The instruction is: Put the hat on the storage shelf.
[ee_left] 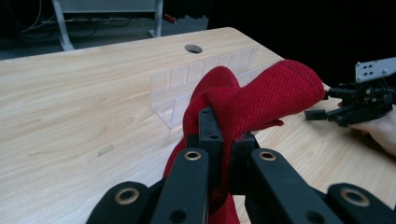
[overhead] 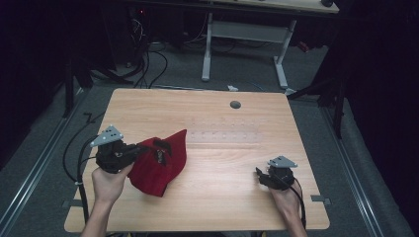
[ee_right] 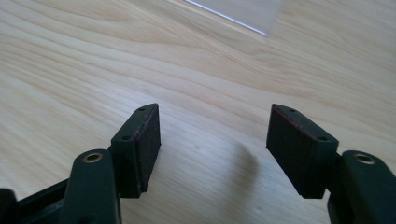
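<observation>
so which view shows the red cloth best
The high view: the whole red cloth shows on the table, pinched by the left hand-held gripper. The left gripper view gives just a close fold clamped between its jaws.

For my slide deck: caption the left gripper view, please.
Left tool shut on a red knitted cloth, held above the light wooden table.
</observation>
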